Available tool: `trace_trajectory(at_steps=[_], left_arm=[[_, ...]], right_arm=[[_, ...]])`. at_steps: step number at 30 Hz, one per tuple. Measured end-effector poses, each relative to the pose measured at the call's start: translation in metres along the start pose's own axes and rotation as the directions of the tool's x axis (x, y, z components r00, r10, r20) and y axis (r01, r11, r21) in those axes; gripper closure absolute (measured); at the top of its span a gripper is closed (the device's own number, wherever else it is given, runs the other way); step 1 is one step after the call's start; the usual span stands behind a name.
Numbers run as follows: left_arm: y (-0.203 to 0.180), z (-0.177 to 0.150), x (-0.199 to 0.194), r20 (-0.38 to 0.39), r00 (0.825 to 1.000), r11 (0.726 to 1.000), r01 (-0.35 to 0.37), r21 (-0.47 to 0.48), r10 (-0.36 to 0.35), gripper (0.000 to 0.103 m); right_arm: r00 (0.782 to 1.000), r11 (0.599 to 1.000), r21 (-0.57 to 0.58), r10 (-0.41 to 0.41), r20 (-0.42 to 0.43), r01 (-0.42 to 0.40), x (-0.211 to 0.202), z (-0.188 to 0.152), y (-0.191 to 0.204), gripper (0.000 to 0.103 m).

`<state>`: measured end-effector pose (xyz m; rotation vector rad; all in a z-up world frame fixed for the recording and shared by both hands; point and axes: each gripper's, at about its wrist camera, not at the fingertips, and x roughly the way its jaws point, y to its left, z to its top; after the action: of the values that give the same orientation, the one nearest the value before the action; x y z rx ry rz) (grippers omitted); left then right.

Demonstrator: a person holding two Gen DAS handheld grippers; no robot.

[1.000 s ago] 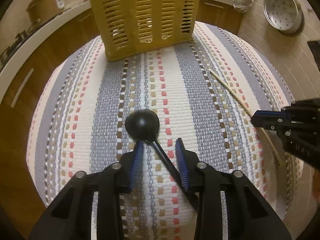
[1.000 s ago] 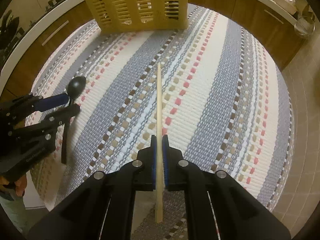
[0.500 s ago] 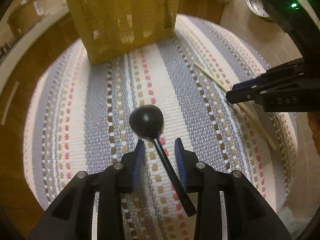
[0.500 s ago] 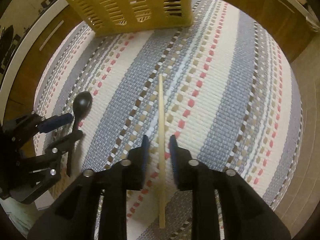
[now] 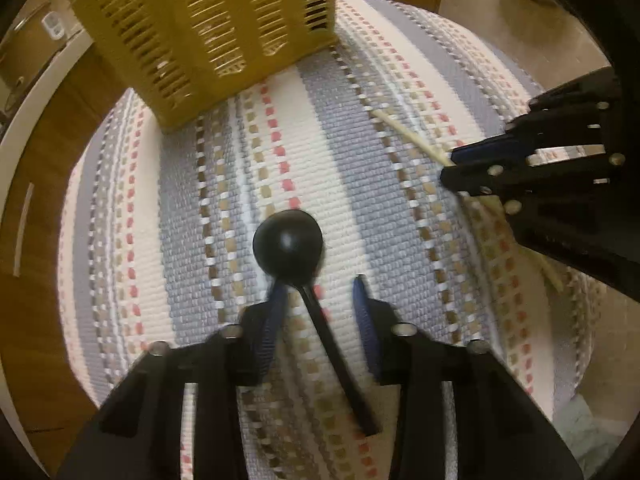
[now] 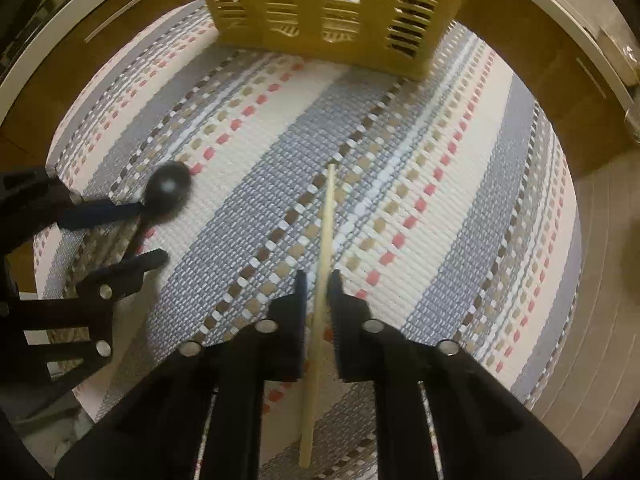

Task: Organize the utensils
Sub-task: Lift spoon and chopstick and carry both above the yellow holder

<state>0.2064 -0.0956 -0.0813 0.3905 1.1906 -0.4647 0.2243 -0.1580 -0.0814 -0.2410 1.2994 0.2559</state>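
The striped woven mat (image 5: 280,140) covers nearly the whole work surface. It gives the utensils a soft bed, so I judge I must come almost straight down on them to get pads either side.

The yellow slotted plastic basket (image 5: 224,28) stands upright at the mat's far edge, well apart from both utensils. I take it as the place they are meant to go. Neither is in it yet.

My left gripper (image 5: 320,296) points down over the black plastic spoon (image 5: 288,240). Its jaws are closing, with the thin neck of the handle between them. The handle sits nearer one pad and the other pad is clear of it, so nothing is gripped yet.

My right gripper (image 6: 316,280) has closed to about the width of the pale wooden chopstick (image 6: 326,216) and pinches it near the middle, probably so it will not tip. The stick looks to lie on the mat, pointing towards the basket.

The left view shows the spoon lying bowl towards the basket and its full handle, but the other gripper hides much of the chopstick. The right view shows the chopstick from end to end, and the left jaws side-on, straddling the spoon's neck.
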Motion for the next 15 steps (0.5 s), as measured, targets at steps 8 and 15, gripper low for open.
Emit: trace_trajectory(at_steps=[8,15], left_arm=[[0.013,-0.013,-0.009,0.155,0.986,0.992,0.083,-0.096,-0.067,0.099],[0.032,-0.026,-0.067,0.435,0.896,0.971,0.179,-0.157,-0.095,0.099]], right_arm=[[0.987,0.999,0.026,0.043,0.155,-0.048,-0.018,-0.008,0.001,0.099],[0.937,0.992,0.055,0.090,0.338,-0.115,-0.067,-0.022,-0.023,0.099]])
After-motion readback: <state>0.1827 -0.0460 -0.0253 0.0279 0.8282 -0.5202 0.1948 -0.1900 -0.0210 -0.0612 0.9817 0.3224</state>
